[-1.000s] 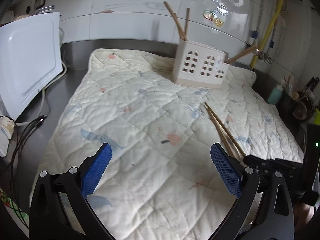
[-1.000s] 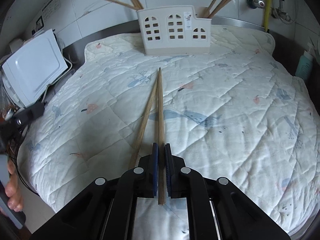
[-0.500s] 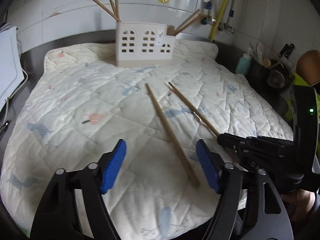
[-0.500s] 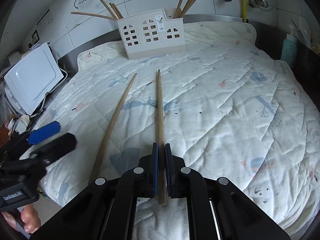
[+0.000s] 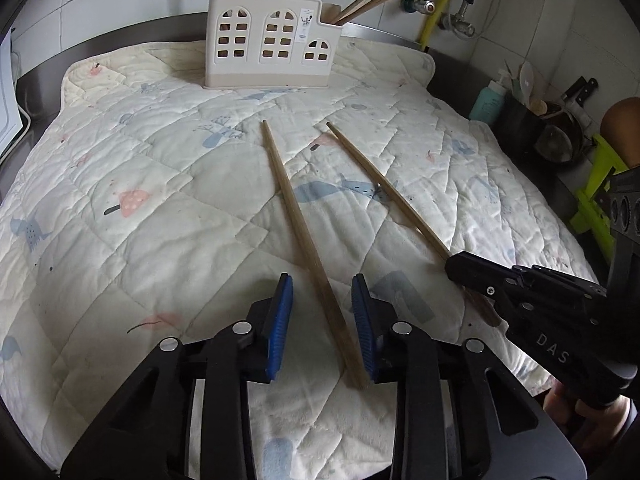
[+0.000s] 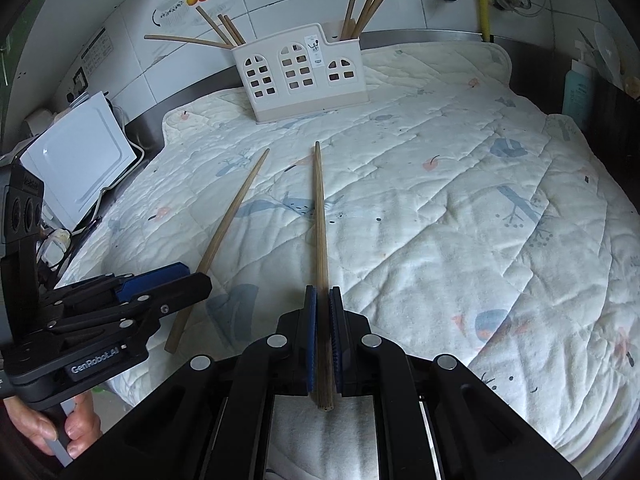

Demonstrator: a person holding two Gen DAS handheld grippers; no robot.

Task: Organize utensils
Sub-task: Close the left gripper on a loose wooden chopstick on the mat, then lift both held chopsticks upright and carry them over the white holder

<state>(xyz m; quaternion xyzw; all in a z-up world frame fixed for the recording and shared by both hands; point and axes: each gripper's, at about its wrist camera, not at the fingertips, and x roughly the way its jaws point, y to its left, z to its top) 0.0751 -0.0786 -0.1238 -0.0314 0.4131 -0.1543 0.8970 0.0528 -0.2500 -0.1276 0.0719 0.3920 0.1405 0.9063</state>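
Observation:
Two wooden chopsticks lie on a quilted mat. My left gripper is open, its blue pads straddling the near end of the left chopstick, which rests on the mat. My right gripper is shut on the right chopstick, also seen in the left wrist view. The left chopstick and left gripper show in the right wrist view. A white utensil holder with several chopsticks stands at the back of the mat.
A white appliance with cables sits left of the mat. A teal bottle, a dark pot and a green object stand to the right. Tiled wall and pipes are behind.
My left gripper has swung right over the left chopstick and narrowed its jaws around its near end. The right gripper stays shut on its chopstick, which has separated from the other.

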